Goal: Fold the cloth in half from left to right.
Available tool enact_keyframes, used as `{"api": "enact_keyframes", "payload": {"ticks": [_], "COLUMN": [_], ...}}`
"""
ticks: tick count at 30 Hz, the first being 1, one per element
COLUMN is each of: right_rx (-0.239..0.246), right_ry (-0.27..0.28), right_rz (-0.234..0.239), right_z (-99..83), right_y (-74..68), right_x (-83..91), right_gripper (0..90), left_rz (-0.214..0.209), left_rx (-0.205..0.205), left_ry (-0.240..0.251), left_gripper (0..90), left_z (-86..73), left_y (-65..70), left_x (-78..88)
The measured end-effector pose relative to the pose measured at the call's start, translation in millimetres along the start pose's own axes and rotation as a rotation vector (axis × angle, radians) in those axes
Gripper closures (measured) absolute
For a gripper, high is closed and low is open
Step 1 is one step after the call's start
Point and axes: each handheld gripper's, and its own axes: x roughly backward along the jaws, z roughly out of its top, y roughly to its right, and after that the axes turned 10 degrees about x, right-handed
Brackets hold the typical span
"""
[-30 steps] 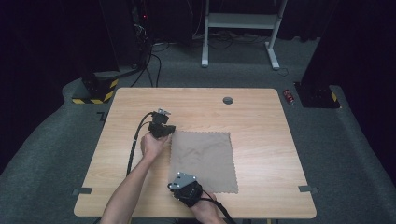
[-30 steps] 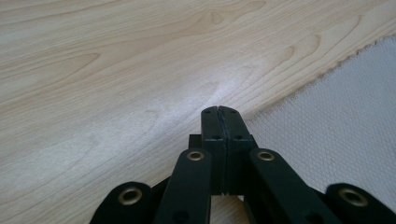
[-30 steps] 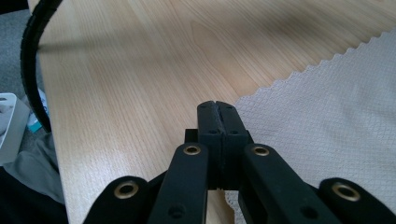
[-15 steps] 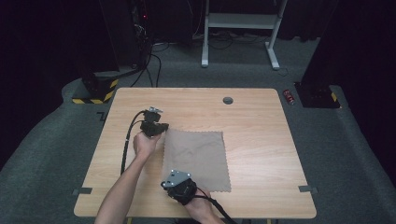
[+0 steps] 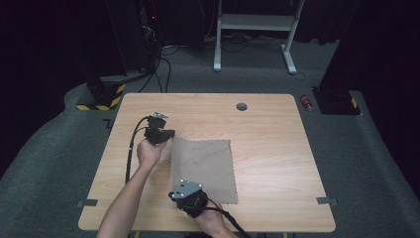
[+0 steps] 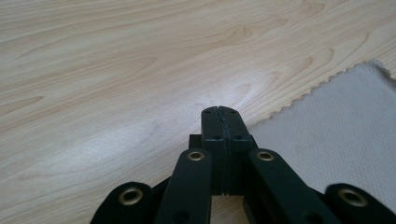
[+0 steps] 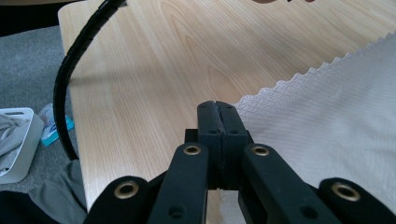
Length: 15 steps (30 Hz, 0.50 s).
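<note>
A beige cloth [image 5: 203, 168] with a zigzag edge lies flat on the wooden table [image 5: 277, 148]. My left gripper [image 5: 171, 134] sits at the cloth's far left corner, held in a hand. Its jaws are shut [image 6: 218, 112], and the cloth [image 6: 345, 121] lies flat just to their right, with its edge running under them. My right gripper [image 5: 185, 196] rests at the cloth's near left edge. Its jaws are shut too [image 7: 217, 106], over a corner of the cloth [image 7: 327, 116]. No cloth shows between either pair of tips.
A round cable hole [image 5: 241, 106] sits near the table's far edge. A white desk frame [image 5: 252, 29] and a black-and-yellow striped base [image 5: 101, 96] stand on the floor behind. A black cable [image 7: 70, 79] arcs over the table's edge above a white bin [image 7: 14, 140].
The cloth has shifted left and now lies flatter and narrower, its wrinkle gone. Both hands moved left with it, the left one more.
</note>
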Motion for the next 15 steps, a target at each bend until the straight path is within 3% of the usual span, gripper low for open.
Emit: {"api": "enact_keyframes", "payload": {"ticks": [13,15], "right_rx": [-0.069,-0.077], "right_ry": [-0.018,-0.021], "right_rz": [-0.044,-0.051], "right_z": [-30.6,-35.2], "right_y": [8.0,9.3], "right_x": [18.9,21.4], "right_gripper": [89.9,89.9], "left_rz": [-0.046,-0.069], "left_rx": [0.005,0.01], "left_ry": [-0.006,-0.006], "left_gripper": [89.9,89.9], "left_z": [1.0,3.3], "left_y": [18.1,20.6], "left_x": [-19.5,-20.3]}}
